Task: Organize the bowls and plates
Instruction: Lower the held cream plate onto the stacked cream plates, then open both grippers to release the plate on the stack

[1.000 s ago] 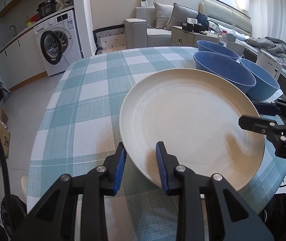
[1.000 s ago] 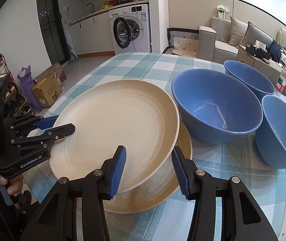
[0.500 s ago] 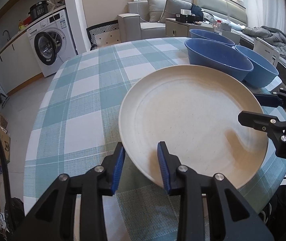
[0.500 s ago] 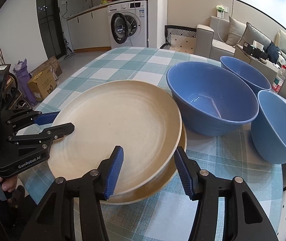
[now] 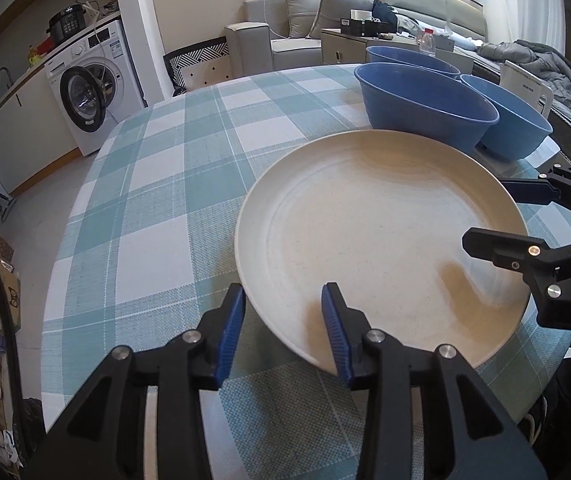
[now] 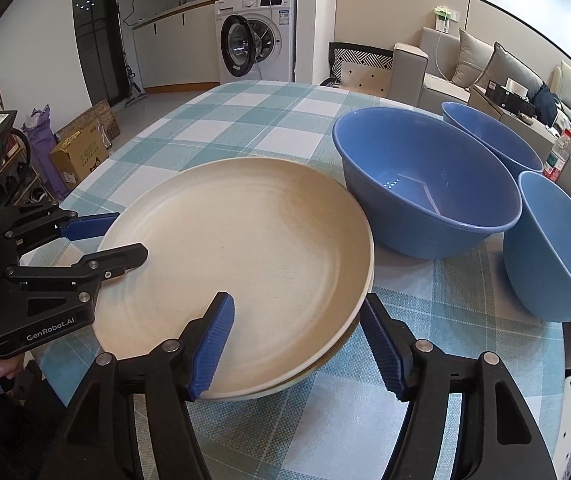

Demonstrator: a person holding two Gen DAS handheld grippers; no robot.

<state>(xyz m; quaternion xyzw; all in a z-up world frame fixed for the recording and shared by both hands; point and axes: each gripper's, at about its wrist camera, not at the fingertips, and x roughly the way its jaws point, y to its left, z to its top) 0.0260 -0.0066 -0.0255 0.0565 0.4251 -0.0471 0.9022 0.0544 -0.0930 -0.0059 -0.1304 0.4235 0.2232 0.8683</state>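
Just set the round cream ceramic plate [image 6: 237, 256] on top of the second cream plate [image 6: 337, 350] near the front edge of the checked teal tablecloth table [image 5: 157, 184]. My left gripper [image 5: 283, 320] and right gripper [image 6: 297, 340] have just been opening, the rim now loose between their pads. Next I reckon it's backing both off cleanly, then nesting the three blue plastic bowls [image 6: 425, 184] by the right edge.

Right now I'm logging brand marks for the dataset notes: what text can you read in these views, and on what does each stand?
"GenRobot.AI": white, on the black body of the left claw, right wrist view.
"DAS": cut off at the picture's edge, on the right claw body, left wrist view.
Washing machine panel and stickers: too small to read.
Cardboard box print: blurred.
Bottle label: unreadable.
Plates and bowls: no text.
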